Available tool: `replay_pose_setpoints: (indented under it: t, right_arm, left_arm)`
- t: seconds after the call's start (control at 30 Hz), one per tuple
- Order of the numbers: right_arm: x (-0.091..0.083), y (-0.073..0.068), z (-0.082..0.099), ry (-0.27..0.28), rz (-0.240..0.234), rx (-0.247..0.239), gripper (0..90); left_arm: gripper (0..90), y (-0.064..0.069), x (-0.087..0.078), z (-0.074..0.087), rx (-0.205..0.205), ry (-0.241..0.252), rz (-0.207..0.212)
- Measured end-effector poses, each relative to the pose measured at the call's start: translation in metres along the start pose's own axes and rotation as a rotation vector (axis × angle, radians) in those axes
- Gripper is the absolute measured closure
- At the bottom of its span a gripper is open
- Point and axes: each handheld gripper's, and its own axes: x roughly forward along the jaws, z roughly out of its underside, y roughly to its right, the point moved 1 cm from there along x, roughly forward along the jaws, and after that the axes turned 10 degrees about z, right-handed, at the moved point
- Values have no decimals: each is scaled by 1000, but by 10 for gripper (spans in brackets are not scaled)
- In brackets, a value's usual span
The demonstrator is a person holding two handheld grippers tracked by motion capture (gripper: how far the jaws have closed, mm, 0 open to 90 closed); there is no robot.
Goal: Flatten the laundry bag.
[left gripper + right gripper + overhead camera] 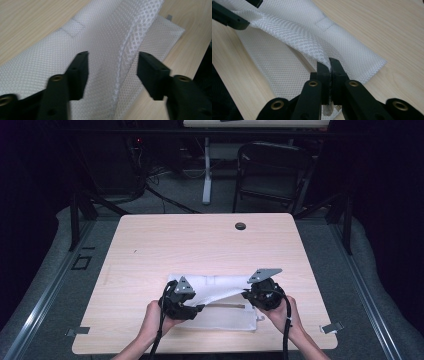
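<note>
Your white mesh bag (220, 300) lies in the lower middle of the high view, flat on the bench (200, 240), with its upper layer lifted into a ridge between your two tools. Right hand-held gripper (329, 65): jaws pressed together, clamped on a pinch of the top mesh layer, seen at lower centre of the right gripper view. Left hand-held gripper (112, 65): jaws apart, straddling the raised fold (130, 40) with neither pad pressing on it, so nothing is held on that side. Risk one: with a single grip, a pull toward the right of the frame likely drags the whole bag instead of opening it, since the lower layer is only resting on the wood. Risk two: the pinch looks thin, so a quick tug could slip the mesh out. Risk three: if you close the left jaws where they stand, they may catch both layers together. Edges: the bag's near edge sits close to the bench's bottom edge by your hands (160, 317), little room there. Plenty of bare wood toward the top of the frame and at both sides; the dark cable hole (240, 226) is well apart.
</note>
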Motion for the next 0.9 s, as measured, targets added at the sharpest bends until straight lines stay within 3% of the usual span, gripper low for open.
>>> replay_pose_setpoints:
  t: [0.17, 0.2, 0.27, 0.43, 0.53, 0.7, 0.9]
  right_arm:
    - [0, 3, -5, -4, -6, 3, 880]
    - [0, 4, -5, 0, -8, 12, 880]
    - [-1, 5, -7, 3, -4, 15, 880]
    - [-1, 9, -10, 6, -11, 26, 880]
    - [0, 9, -11, 11, -9, 32, 880]
    - [-1, 11, -12, 14, -6, 39, 880]
    - [0, 15, -13, 15, -5, 54, 880]
  left_arm:
    - [216, 1, -2, 8, 4, 1, -20]
    - [193, 0, -2, 13, 10, -14, -67]
    - [165, -4, -3, 17, -9, -12, -90]
    - [163, -10, -3, 21, -17, -24, -110]
    - [190, -11, 0, 22, 16, -52, -125]
    - [224, -10, 3, 25, 27, -86, -126]
    - [248, -8, -9, 30, 51, -92, -136]
